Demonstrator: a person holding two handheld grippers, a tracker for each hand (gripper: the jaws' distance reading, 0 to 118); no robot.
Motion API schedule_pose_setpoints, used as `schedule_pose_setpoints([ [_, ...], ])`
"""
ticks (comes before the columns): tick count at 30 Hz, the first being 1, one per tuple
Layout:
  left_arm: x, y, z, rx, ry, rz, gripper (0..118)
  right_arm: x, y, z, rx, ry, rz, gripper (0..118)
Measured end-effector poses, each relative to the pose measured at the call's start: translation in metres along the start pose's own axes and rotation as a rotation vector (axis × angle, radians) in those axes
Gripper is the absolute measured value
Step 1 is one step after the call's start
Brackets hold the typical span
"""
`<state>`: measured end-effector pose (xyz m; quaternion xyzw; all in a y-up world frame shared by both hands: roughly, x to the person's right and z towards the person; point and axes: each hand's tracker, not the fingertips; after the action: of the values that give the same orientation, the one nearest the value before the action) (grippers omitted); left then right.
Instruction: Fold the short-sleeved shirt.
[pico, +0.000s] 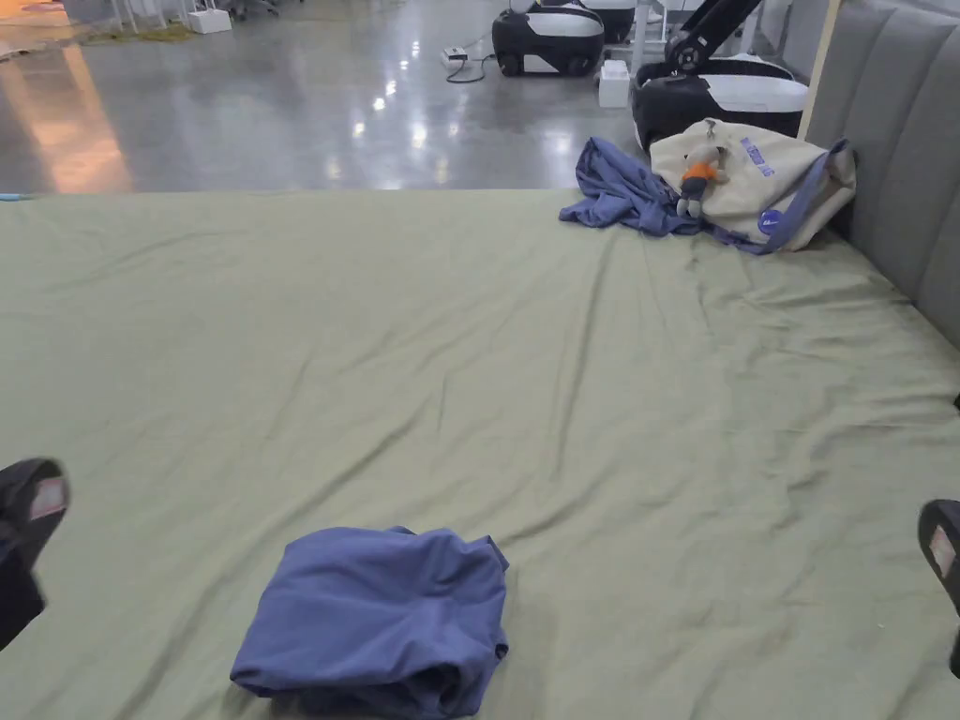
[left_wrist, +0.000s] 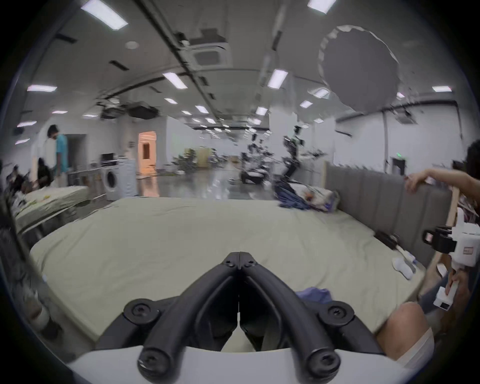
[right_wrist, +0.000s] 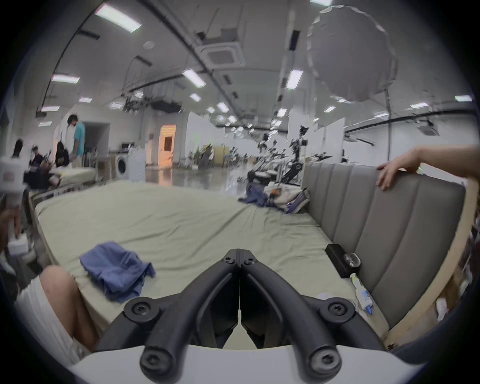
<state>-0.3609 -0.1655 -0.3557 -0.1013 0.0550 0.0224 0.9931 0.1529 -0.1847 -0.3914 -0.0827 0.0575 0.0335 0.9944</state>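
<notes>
Shirt (pico: 375, 619) is lying in a bunched blue bundle on the bed (pico: 562, 375), near its front edge. Both tools, left tool (left_wrist: 239, 256) and right tool (right_wrist: 239, 253), are hanging closed and empty, well apart from it; flattening edges would tidy it.

In your head view the bottom edge cuts off the near end of the folded blue shirt (pico: 375, 619). The left tool (pico: 28, 525) is blurred and cropped by the left edge, and the right tool (pico: 942, 562) is sliced by the right edge. Your left gripper view shows just a scrap of the shirt behind its own linkage. The bag (pico: 764, 183) covers part of the far blue garment (pico: 619, 192).
</notes>
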Motion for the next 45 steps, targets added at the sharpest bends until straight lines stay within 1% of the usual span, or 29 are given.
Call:
schedule_pose_setpoints([
  [2,-0.016,-0.020,0.008,-0.042,0.056,0.012,1,0.003,-0.008,0.004,-0.035,-0.004,-0.064,3],
  [3,-0.017,-0.025,0.007,-0.081,0.095,0.017,1,0.004,-0.013,0.003,-0.060,0.011,-0.080,3],
  [4,-0.021,-0.030,0.005,-0.119,0.099,0.035,1,0.003,-0.016,0.002,-0.072,0.019,-0.083,3],
  [5,-0.025,-0.033,0.004,-0.126,0.061,0.064,1,0.001,-0.017,0.002,-0.081,0.015,-0.069,3],
  [9,-0.019,-0.025,-0.005,-0.128,0.070,0.014,1,-0.011,-0.006,-0.003,-0.082,0.045,-0.016,3],
  [11,-0.019,-0.022,-0.013,-0.157,0.056,0.010,1,-0.021,0.007,-0.015,-0.105,0.139,-0.032,3],
  [13,-0.016,-0.022,-0.021,-0.199,0.049,0.004,1,-0.046,0.017,-0.035,-0.145,0.258,-0.038,3],
  [15,-0.016,-0.021,-0.027,-0.223,0.049,0.000,1,-0.086,0.022,-0.064,-0.221,0.437,-0.024,3],
  [16,-0.017,-0.022,-0.028,-0.225,0.044,0.003,1,-0.108,0.019,-0.078,-0.242,0.510,-0.031,3],
  [18,-0.024,-0.023,-0.035,-0.269,0.020,0.018,1,-0.156,0.008,-0.115,-0.345,0.630,-0.042,3],
  [20,-0.026,-0.026,-0.041,-0.294,0.026,0.010,1,-0.194,-0.015,-0.152,-0.488,0.719,-0.085,3],
  [21,-0.030,-0.026,-0.046,-0.323,0.011,0.019,1,-0.208,-0.028,-0.167,-0.549,0.711,-0.095,3],
  [23,-0.035,-0.027,-0.054,-0.362,-0.013,0.045,1,-0.222,-0.054,-0.185,-0.627,0.657,-0.095,3],
  [24,-0.038,-0.027,-0.058,-0.376,-0.043,0.055,1,-0.221,-0.067,-0.193,-0.674,0.623,-0.122,3],
  [25,-0.040,-0.027,-0.064,-0.391,-0.092,0.076,1,-0.217,-0.077,-0.200,-0.740,0.620,-0.159,3],
  [26,-0.044,-0.027,-0.071,-0.421,-0.118,0.103,2,-0.208,-0.089,-0.204,-0.766,0.625,-0.240,3],
  [27,-0.045,-0.025,-0.081,-0.482,-0.149,0.116,5,-0.193,-0.100,-0.207,-0.716,0.662,-0.357,3],
  [28,-0.047,-0.025,-0.091,-0.528,-0.211,0.138,7,-0.182,-0.104,-0.208,-0.716,0.668,-0.439,3],
  [29,-0.050,-0.026,-0.102,-0.551,-0.275,0.194,7,-0.175,-0.109,-0.212,-0.745,0.656,-0.503,3],
  [30,-0.050,-0.026,-0.115,-0.597,-0.323,0.237,25,-0.170,-0.114,-0.214,-0.748,0.644,-0.533,3],
  [31,-0.048,-0.025,-0.126,-0.632,-0.371,0.269,44,-0.164,-0.115,-0.210,-0.729,0.636,-0.512,3],
  [32,-0.047,-0.027,-0.141,-0.676,-0.466,0.336,62,-0.164,-0.116,-0.208,-0.717,0.624,-0.488,3],
  [33,-0.041,-0.029,-0.157,-0.748,-0.520,0.381,81,-0.165,-0.114,-0.208,-0.708,0.617,-0.469,3],
  [34,-0.034,-0.032,-0.168,-0.773,-0.553,0.401,81,-0.165,-0.114,-0.208,-0.709,0.623,-0.471,3],
  [36,-0.016,-0.042,-0.196,-0.879,-0.598,0.385,81,-0.165,-0.116,-0.207,-0.708,0.622,-0.473,3],
  [38,0.004,-0.049,-0.212,-0.915,-0.522,0.276,81,-0.165,-0.117,-0.206,-0.702,0.621,-0.473,3],
  [39,0.012,-0.053,-0.219,-0.938,-0.513,0.243,81,-0.166,-0.115,-0.205,-0.699,0.621,-0.471,3],
  [41,0.022,-0.060,-0.231,-0.982,-0.495,0.234,81,-0.164,-0.115,-0.204,-0.698,0.620,-0.474,3],
  [45,0.037,-0.062,-0.234,-0.988,-0.535,0.262,80,-0.161,-0.118,-0.204,-0.692,0.619,-0.487,3],
])
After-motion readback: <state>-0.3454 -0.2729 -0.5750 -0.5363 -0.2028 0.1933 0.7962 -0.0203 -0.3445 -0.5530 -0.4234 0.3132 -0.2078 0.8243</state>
